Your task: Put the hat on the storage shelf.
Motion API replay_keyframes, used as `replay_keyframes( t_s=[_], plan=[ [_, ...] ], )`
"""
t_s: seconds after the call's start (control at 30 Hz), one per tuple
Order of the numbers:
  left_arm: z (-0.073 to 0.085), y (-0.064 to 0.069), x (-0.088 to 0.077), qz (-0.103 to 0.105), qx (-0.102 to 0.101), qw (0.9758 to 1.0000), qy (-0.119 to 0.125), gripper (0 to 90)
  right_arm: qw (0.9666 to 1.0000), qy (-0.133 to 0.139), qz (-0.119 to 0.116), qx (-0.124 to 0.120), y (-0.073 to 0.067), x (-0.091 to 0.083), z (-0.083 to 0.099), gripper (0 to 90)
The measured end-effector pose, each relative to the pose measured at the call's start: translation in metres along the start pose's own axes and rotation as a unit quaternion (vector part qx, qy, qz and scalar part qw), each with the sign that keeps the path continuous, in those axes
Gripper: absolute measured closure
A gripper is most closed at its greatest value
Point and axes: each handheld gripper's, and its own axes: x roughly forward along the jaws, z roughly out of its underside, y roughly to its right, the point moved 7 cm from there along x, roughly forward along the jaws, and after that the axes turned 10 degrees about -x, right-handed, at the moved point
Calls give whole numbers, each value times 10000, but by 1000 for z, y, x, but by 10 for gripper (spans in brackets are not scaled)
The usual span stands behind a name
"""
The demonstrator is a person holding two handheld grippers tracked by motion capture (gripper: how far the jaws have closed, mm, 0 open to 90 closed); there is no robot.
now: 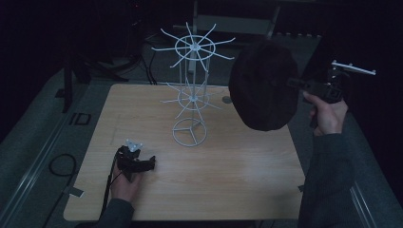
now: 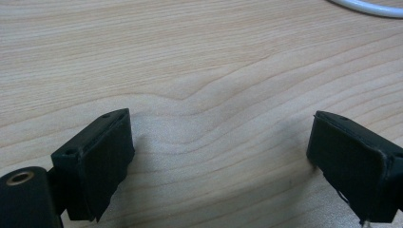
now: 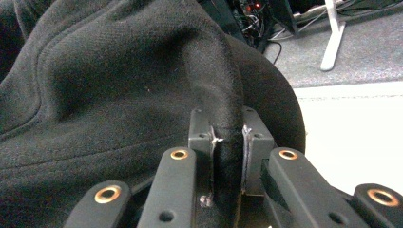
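Right tongs (image 3: 227, 142) are clamped tight on a fold at the edge of a black, round, soft fabric hat (image 1: 264, 85); the jaws are nearly together with just the pinched cloth between them. The hat is held up off the light wood-grain counter (image 1: 237, 171), hanging broadside ahead of those tongs, its bulk spreading away from the jaws.

The white wire two-tier spoke rack with a ring base (image 1: 192, 90) stands upright on the counter, beyond the hat from the right tongs. The hat's far edge is near the tips of the upper-tier spokes; can't tell if it touches. Spokes radiate horizontally, the post is vertical.

My read: the likely move is hanging the hat on a spoke, so the key relation is the hat's opening versus the spoke tip pointing back toward the right tongs. The right hand is the one holding it and is nearer the upper tier.

Left tongs (image 2: 218, 156) are wide open, holding nothing, jaws low over bare wood. In the high view they sit near the counter's front edge, well apart from the rack base; a bit of the white ring shows ahead of them.

Containers: none visible. Nothing hangs on the rack
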Motion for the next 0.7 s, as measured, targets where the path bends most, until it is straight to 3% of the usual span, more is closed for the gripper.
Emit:
replay_keyframes(
  t_s=[0.7],
  plan=[
    [0,0,0,2,5,10000,-3,88,9998,162,-108,31,-9,3,-6,788]
  ],
)
